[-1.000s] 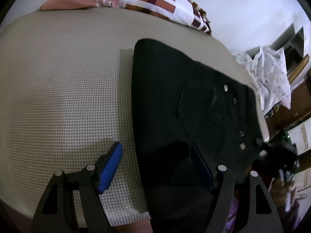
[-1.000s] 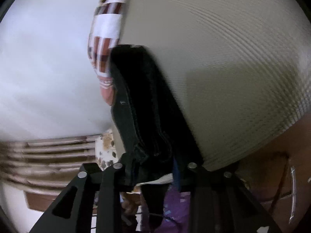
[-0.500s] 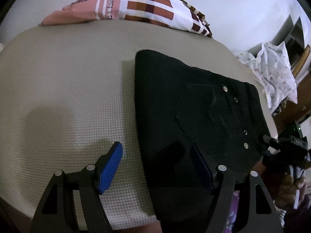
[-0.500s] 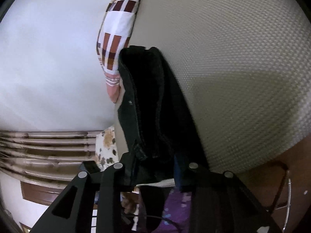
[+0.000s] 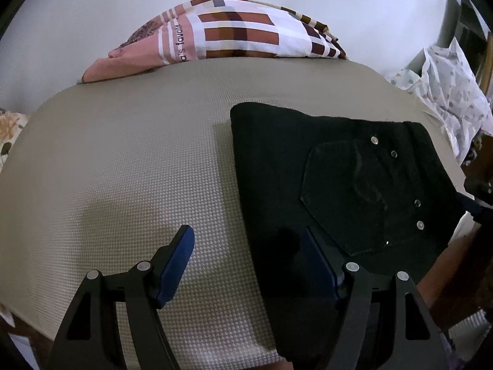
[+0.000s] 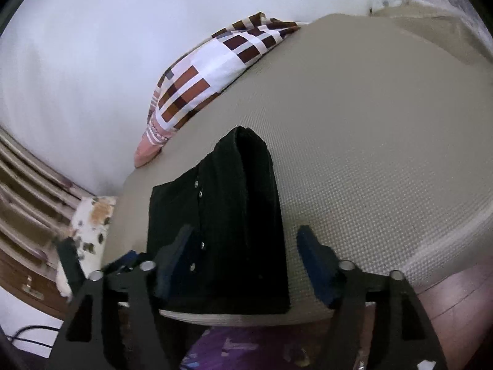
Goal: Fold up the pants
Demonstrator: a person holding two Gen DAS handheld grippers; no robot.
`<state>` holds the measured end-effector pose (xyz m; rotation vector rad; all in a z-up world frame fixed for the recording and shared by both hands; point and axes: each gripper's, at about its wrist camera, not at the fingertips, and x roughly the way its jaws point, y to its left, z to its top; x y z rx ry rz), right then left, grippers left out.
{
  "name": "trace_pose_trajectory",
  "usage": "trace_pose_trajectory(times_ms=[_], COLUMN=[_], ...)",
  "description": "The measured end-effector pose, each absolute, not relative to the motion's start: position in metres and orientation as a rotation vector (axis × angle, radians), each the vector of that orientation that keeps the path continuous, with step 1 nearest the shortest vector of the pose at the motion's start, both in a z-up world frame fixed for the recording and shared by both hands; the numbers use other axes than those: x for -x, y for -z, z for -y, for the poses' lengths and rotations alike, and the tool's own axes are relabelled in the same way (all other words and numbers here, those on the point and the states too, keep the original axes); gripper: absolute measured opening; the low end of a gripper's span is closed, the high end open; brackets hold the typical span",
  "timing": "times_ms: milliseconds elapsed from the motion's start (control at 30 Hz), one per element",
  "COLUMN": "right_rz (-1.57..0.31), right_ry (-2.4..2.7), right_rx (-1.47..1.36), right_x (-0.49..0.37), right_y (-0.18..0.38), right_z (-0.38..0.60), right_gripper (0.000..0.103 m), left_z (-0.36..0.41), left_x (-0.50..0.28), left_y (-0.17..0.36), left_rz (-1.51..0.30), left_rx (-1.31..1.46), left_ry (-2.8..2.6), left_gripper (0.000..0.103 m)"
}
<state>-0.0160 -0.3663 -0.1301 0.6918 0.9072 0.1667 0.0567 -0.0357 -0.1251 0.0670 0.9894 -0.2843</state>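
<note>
Black pants (image 5: 332, 191) lie folded into a compact rectangle on the beige textured bed surface (image 5: 123, 166), back pocket with metal studs facing up. They also show in the right wrist view (image 6: 228, 212) at the bed's near edge. My left gripper (image 5: 249, 252) is open and empty, hovering over the pants' left edge. My right gripper (image 6: 246, 249) is open and empty, its blue-padded fingers (image 6: 314, 259) straddling the pants' near end. The right gripper also appears at the right rim of the left wrist view (image 5: 477, 191).
A checked brown-and-white and pink cloth (image 5: 222, 40) lies at the bed's far edge by the white wall. A white patterned bag (image 5: 453, 92) sits at the far right. Wooden furniture (image 6: 27, 246) and a flowered cloth (image 6: 92, 215) lie beyond the bed's left side.
My right gripper has opened and let go of the pants, which now lie flat on the bed. My left gripper has drawn back a little, still open.
</note>
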Motion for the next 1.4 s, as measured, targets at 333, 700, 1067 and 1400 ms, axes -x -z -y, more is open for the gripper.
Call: trace_pose_trajectory(times_ms=[333,700,1067,1400], right_rz=[-0.964,-1.020,-1.013,-1.017], right_ry=[-0.161,-0.202,-0.290,-0.489], right_rx=[-0.682,-0.645,-0.595,-0.653], right_x=[0.007,-0.019,-0.039,-0.047], right_y=[0.149,0.166,0.170,0.177], right_z=[0.367,0.360,0.357,0.369], right_gripper=[0.069,0.078,0.090,0.103], left_z=[0.045,0.049,0.029,0.046], left_x=[-0.054,-0.061,-0.093,-0.113], left_y=[0.127,0.132,0.153,0.154], left_rz=[-0.991,-1.001,-1.153,-1.175], left_rx=[-0.131,-0.152,0.103,0.122], left_ry=[0.262,0.256,0.447,0.707], left_gripper=[0.073,0.081,0.084,0.085])
